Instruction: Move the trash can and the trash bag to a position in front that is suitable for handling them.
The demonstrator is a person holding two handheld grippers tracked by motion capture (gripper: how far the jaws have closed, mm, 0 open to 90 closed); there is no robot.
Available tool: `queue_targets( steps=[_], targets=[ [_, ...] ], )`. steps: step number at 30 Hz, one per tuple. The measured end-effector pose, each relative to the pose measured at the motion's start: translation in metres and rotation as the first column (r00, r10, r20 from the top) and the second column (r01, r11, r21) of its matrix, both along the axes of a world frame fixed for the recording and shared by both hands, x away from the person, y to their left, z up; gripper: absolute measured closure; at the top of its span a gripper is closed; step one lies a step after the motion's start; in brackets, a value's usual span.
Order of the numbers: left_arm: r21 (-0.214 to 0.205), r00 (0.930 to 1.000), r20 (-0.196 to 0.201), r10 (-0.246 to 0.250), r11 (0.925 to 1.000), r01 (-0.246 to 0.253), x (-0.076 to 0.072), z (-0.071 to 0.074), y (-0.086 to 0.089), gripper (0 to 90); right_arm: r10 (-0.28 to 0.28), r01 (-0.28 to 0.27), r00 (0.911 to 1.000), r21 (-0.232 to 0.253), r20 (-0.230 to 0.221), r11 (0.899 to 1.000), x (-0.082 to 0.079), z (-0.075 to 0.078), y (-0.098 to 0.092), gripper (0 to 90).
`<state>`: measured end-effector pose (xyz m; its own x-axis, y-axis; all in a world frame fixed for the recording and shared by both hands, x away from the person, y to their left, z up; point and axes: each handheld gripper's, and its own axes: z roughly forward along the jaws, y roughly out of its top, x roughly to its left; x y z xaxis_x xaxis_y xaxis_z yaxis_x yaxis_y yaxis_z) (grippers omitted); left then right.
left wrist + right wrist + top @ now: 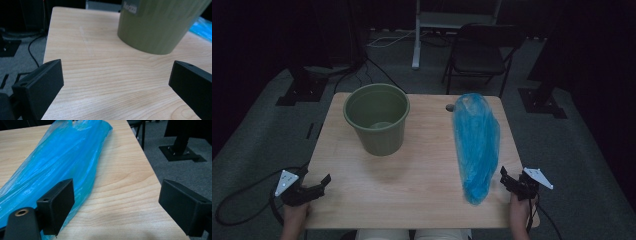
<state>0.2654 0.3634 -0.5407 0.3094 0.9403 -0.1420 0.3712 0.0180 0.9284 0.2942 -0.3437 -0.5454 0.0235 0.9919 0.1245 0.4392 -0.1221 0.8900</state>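
Observation:
An olive green bucket (377, 119) stands upright on the back left of the wooden table (412, 175); its side (157, 25) rises ahead of the left jaws. A blue plastic bag (475, 145) lies stretched out along the table's right side, front to back, and it (55, 167) runs past the right gripper's left jaw. My left gripper (319, 186) rests at the front left corner, open, with bare wood between its jaws (116, 82). My right gripper (504, 177) sits at the front right edge, open and holding nothing (116, 205), just right of the bag's near end.
A round hole (450, 107) is in the tabletop near the back edge. Behind the table stand a dark folding chair (479, 55) and a white stand leg (416, 45). Black stand bases (542, 102) and cables (242, 200) lie on the grey carpet around the table.

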Motion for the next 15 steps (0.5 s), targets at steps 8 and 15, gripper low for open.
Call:
queue_targets(
  steps=[8,15],
  targets=[
    [-0.017,0.9967,-0.081,0.003,0.9999,-0.004,0.011,0.0,-0.002,0.1,0.035,-0.035,0.9992,0.031,-0.018,0.999,0.002,0.0,0.0,12.8],
    [-0.04,0.9936,-0.112,0.016,0.999,-0.021,0.023,0.0,-0.005,0.1,0.079,-0.079,0.9964,0.017,-0.032,0.997,0.019,0.005,0.011,12.9]
  ],
)
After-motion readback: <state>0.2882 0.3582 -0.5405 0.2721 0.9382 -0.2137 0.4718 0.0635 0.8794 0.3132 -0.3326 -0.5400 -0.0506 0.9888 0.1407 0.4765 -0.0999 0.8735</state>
